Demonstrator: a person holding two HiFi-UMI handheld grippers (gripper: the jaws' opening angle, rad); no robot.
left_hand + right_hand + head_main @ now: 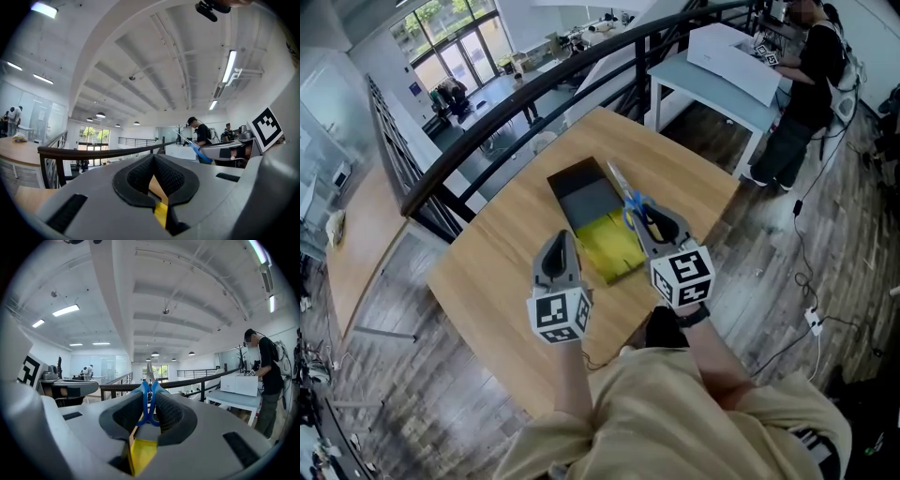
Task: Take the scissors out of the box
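Looking down in the head view, a wooden table (487, 272) carries an open black box (589, 192) with a grey lining and a yellow patch at its near end; the scissors (628, 199) lie across the box's right edge, silver blades pointing away from the person, blue handles clamped in the right gripper (649, 221); the left gripper (562, 246) hovers just beside the box's near left corner, clear of it; each gripper bears a marker cube, left (560, 315) and right (683, 276), printed only with black-and-white square patterns, no letters.

In the left gripper view, the left gripper (153, 158) has its dark pads meeting at the tips with nothing held; wood and a strip of yellow show through the slit below; the scissors (197, 151) and the right cube (266, 128) appear at the right.

In the right gripper view, the right gripper (150, 401) presses its ribbed pads on both blue handle loops; the scissors (148, 373) stand upright, blades closed, tip above the railing behind.
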